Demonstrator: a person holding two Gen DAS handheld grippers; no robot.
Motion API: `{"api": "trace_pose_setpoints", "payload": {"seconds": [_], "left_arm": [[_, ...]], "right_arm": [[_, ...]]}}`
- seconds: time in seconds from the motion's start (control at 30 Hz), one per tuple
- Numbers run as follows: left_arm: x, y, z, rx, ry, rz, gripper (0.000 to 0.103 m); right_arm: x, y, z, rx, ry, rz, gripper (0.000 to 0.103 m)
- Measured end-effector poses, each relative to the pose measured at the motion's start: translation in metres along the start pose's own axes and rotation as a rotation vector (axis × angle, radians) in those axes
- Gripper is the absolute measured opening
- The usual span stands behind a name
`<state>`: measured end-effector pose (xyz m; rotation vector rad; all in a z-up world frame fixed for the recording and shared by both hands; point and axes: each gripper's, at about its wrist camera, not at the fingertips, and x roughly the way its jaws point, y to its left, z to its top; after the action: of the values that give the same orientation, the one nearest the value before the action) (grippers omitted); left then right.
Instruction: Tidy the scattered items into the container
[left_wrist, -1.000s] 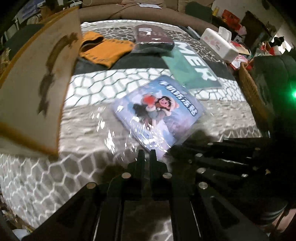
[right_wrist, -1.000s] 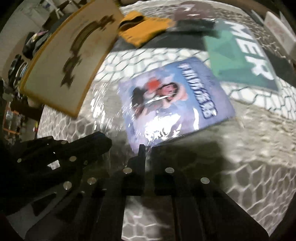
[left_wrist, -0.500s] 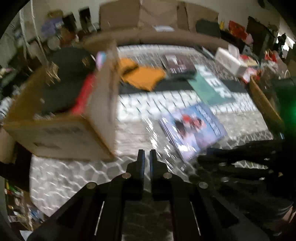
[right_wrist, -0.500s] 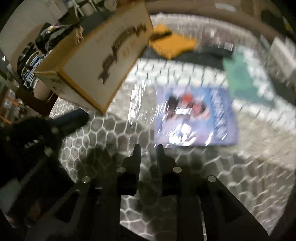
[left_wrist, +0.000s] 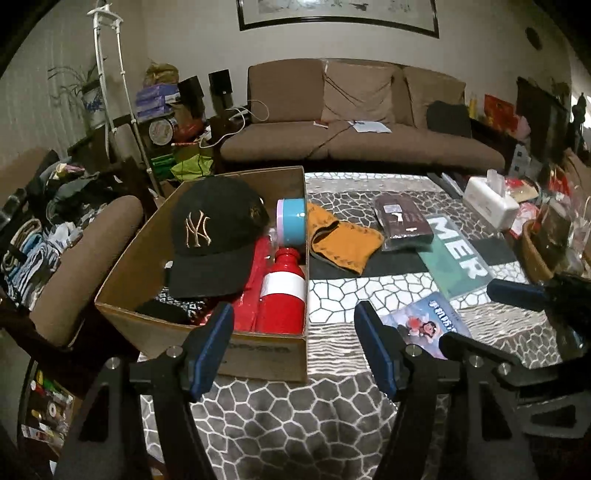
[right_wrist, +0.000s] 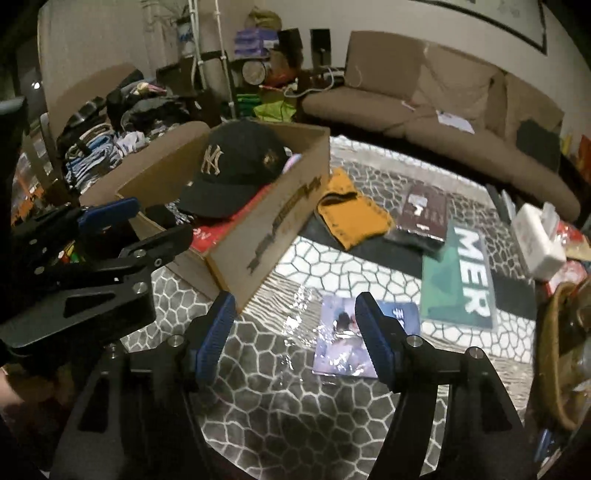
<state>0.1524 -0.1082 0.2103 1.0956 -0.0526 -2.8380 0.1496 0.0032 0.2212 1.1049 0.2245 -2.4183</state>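
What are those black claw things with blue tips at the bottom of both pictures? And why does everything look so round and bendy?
They are grabbing tools, one in each of a person's hands. Each carries a small camera looking out along its two fingers, and its wide lens bends the room.

One picture comes from the left gripper, the other from the right gripper. Each also shows the other tool at its edge.

Both sets of jaws are opening, with nothing between them.

On the patterned table stands a cardboard box already holding a black cap, a red bottle and other things. Outside it lie a shiny blue cartoon packet, an orange cloth, a dark packet and a green sheet with white letters.
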Motion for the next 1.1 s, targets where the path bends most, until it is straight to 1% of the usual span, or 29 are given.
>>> {"api": "trace_pose_setpoints", "payload": {"seconds": [0.07,0.17,0.23,0.33,0.4,0.5,0.53,0.57,0.63,0.7,0.8,0.87,0.93,1.1], "left_arm": [[-0.002,0.003,0.000,-0.017,-0.004,-0.007,0.068],[0.002,0.000,-0.003,-0.023,0.001,-0.017,0.069],[0.009,-0.005,-0.010,-0.021,0.015,-0.033,0.073],[0.023,-0.018,-0.023,0.006,0.049,-0.063,0.073],[0.032,-0.029,-0.032,0.041,0.075,-0.094,0.073],[0.048,-0.049,-0.051,0.108,0.107,-0.132,0.073],[0.054,-0.054,-0.058,0.123,0.113,-0.138,0.073],[0.060,-0.060,-0.064,0.135,0.122,-0.139,0.073],[0.074,-0.071,-0.076,0.154,0.155,-0.141,0.073],[0.086,-0.081,-0.084,0.167,0.183,-0.137,0.073],[0.100,-0.098,-0.096,0.198,0.223,-0.142,0.073],[0.105,-0.105,-0.102,0.219,0.235,-0.145,0.073],[0.109,-0.106,-0.105,0.208,0.252,-0.162,0.073],[0.125,-0.106,-0.108,0.193,0.298,-0.172,0.073]], "right_arm": [[-0.002,0.000,0.000,0.007,-0.007,0.002,0.069],[-0.001,-0.009,-0.005,0.025,-0.010,-0.002,0.069],[0.002,-0.024,-0.015,0.033,-0.006,-0.024,0.069],[0.010,-0.048,-0.033,0.025,0.002,-0.081,0.069],[0.013,-0.065,-0.047,0.019,0.007,-0.094,0.069],[0.022,-0.089,-0.068,-0.003,0.050,-0.106,0.072],[0.026,-0.098,-0.075,-0.019,0.070,-0.118,0.076],[0.030,-0.106,-0.082,-0.036,0.090,-0.133,0.083],[0.037,-0.117,-0.093,-0.074,0.122,-0.149,0.083],[0.051,-0.127,-0.103,-0.106,0.178,-0.166,0.083],[0.071,-0.141,-0.116,-0.118,0.257,-0.152,0.083],[0.082,-0.149,-0.124,-0.111,0.292,-0.115,0.083],[0.090,-0.156,-0.129,-0.085,0.309,-0.067,0.083],[0.106,-0.176,-0.135,0.006,0.316,-0.003,0.083]]}}
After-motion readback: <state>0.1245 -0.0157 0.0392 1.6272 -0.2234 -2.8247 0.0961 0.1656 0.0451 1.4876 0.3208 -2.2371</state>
